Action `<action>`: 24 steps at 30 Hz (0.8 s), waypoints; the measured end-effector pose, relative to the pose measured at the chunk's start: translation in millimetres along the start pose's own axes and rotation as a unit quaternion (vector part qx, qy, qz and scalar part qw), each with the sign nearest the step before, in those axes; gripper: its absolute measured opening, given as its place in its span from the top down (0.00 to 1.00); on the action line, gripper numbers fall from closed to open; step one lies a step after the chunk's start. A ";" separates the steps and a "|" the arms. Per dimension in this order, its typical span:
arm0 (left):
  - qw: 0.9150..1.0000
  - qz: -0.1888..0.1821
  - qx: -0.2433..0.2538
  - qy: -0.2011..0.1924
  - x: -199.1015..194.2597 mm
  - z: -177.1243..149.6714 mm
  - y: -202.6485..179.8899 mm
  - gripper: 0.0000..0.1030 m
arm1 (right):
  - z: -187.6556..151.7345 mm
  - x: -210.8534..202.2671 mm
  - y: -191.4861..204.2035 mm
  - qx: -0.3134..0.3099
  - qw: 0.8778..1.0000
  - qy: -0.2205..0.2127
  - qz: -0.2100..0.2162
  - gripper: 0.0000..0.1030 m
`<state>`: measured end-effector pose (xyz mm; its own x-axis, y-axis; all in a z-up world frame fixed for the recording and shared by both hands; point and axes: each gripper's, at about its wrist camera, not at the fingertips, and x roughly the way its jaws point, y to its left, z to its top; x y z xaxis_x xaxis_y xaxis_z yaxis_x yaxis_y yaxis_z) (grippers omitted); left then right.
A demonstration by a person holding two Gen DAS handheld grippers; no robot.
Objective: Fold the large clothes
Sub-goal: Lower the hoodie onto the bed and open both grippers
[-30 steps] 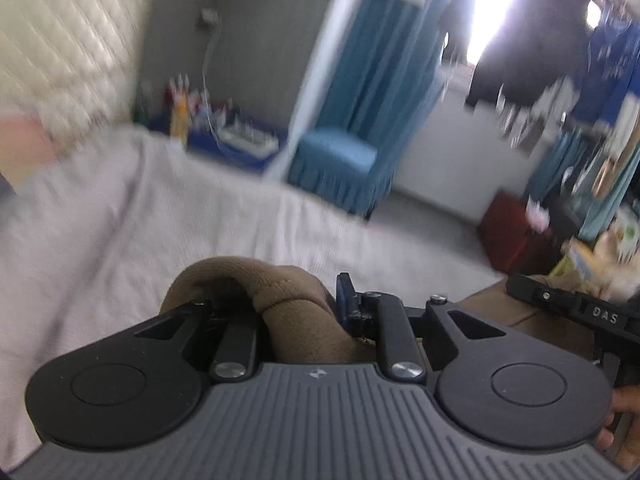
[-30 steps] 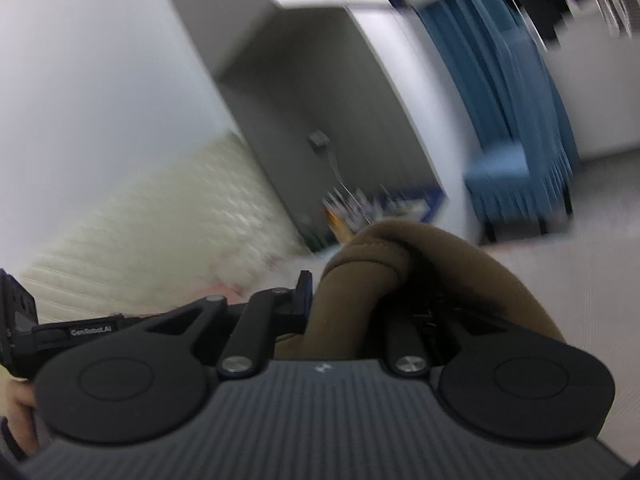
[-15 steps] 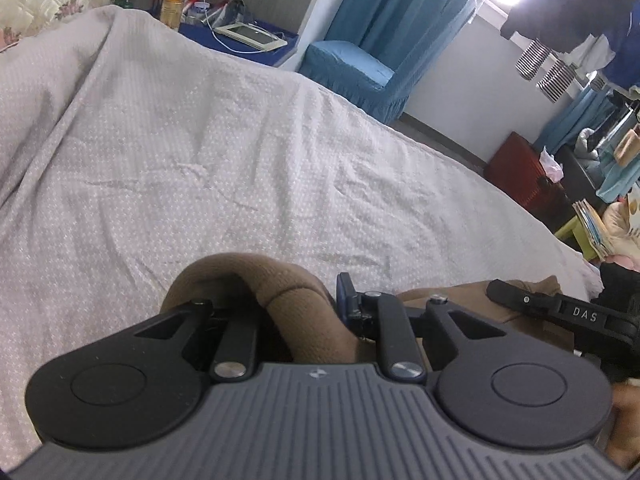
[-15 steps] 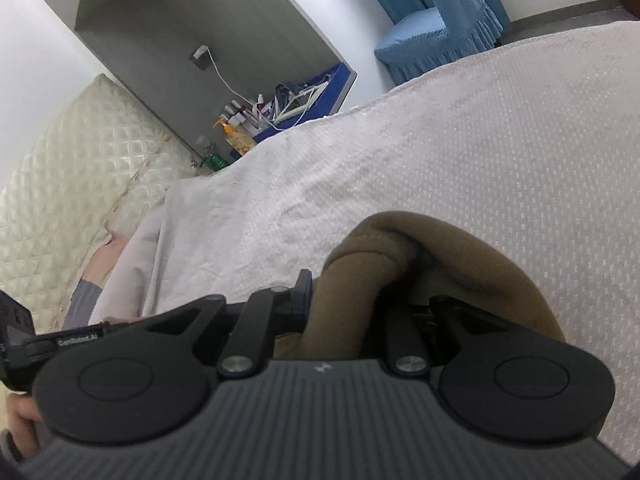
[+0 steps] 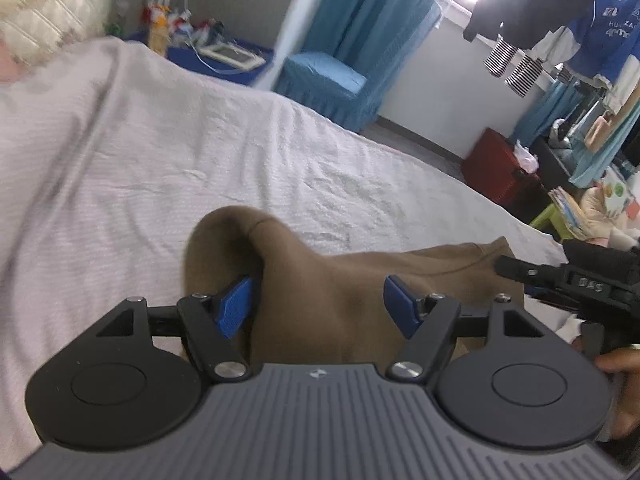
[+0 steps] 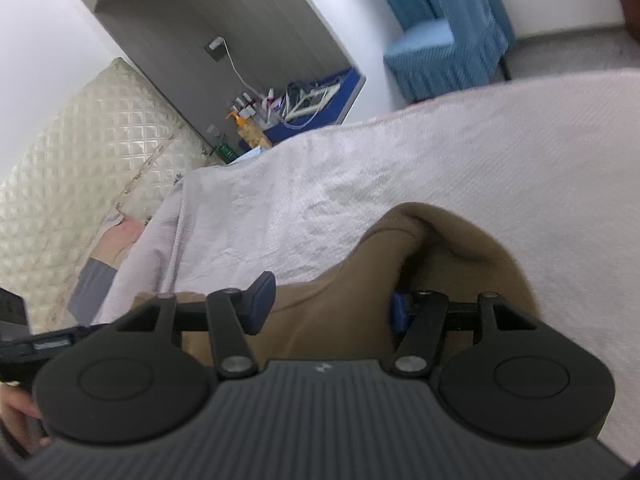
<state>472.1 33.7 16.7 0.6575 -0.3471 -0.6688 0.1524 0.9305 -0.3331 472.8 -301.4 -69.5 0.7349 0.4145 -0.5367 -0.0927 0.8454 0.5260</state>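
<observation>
Lay on the bed covered in a pale textured bedspread [image 5: 248, 160], near its closer edge – a soft, thick brown fleece garment [image 5: 340, 292], humped into a rounded fold at each end. Looked plush and limp, not stiff: likely to sag and bunch wherever unsupported, light enough for two grips, yet bulky in a pinch. No slipperiness to expect from so napped a cloth, and nothing fragile about it. In the left wrist view, left hand-held gripper [image 5: 318, 302] opening, blue pads spread to either side of the brown fabric, the left pad tucked against the raised fold, the right pad standing clear – no squeeze visible. In the right wrist view, right hand-held gripper [image 6: 330, 306] likewise opening, cloth between the pads, the far pad half buried under the hump, the near pad off the surface of the cloth. Judged best taken at a hem or seam edge, at two corners well apart, so as to keep the span taut and the fold line straight; a pinch in mid-panel would probably only gather a lump.
</observation>
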 end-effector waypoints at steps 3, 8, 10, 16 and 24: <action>1.000 -0.002 0.000 -0.019 -39.0 -14.4 -7.3 0.26 | -9.6 -33.8 9.2 -0.019 1.000 -0.020 -0.007 0.42; 0.998 0.014 -0.003 -0.057 -117.9 -55.8 -33.7 0.26 | -34.7 -103.0 36.8 -0.056 0.996 -0.065 0.002 0.42; 0.998 0.018 0.000 -0.067 -147.3 -78.2 -46.0 0.26 | -48.5 -125.1 50.0 -0.068 0.995 -0.067 0.002 0.42; 0.995 0.038 0.019 -0.094 -239.1 -147.2 -86.5 0.26 | -97.3 -204.6 97.3 -0.113 0.990 -0.085 0.000 0.42; 0.992 0.036 0.011 -0.124 -329.7 -222.1 -118.0 0.26 | -156.3 -283.5 144.2 -0.162 0.982 -0.094 -0.002 0.42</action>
<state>73.5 12.4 128.8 0.8283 -0.2431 -0.5049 0.1134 0.9551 -0.2737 146.2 -244.4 55.4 0.8441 0.3669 -0.3910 -0.2762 0.9225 0.2695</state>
